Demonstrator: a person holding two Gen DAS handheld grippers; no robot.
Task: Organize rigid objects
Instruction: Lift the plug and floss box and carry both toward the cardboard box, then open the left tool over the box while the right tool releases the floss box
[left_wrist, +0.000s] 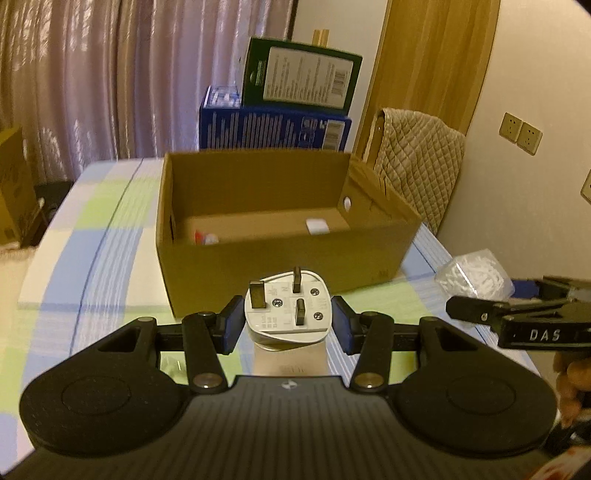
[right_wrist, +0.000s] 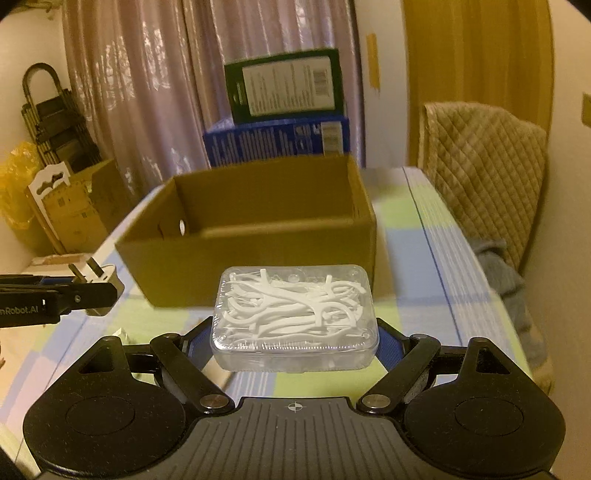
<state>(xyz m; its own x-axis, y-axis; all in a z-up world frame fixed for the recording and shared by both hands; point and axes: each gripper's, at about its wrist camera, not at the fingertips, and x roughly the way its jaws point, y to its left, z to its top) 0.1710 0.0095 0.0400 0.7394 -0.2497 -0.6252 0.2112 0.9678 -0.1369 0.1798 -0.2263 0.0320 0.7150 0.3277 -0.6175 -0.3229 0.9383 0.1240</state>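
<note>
My left gripper (left_wrist: 287, 322) is shut on a white three-pin plug adapter (left_wrist: 286, 310), its prongs facing up, held above the checked tablecloth just in front of the open cardboard box (left_wrist: 280, 269). My right gripper (right_wrist: 295, 332) is shut on a clear plastic case of white floss picks (right_wrist: 295, 317), also in the air before the same cardboard box (right_wrist: 251, 266). In the left wrist view the floss case (left_wrist: 476, 277) and the right gripper's black fingers (left_wrist: 480, 314) show at the right. The plug adapter (right_wrist: 101, 280) shows at the left of the right wrist view.
Inside the box lie a small white item (left_wrist: 317, 226) and a red-and-white item (left_wrist: 205, 238). Behind it stand a blue carton (left_wrist: 273, 129) and a dark green carton (left_wrist: 301, 75). A quilted chair back (left_wrist: 417, 162) is at the right, more cardboard boxes (right_wrist: 74, 206) on the floor at the left.
</note>
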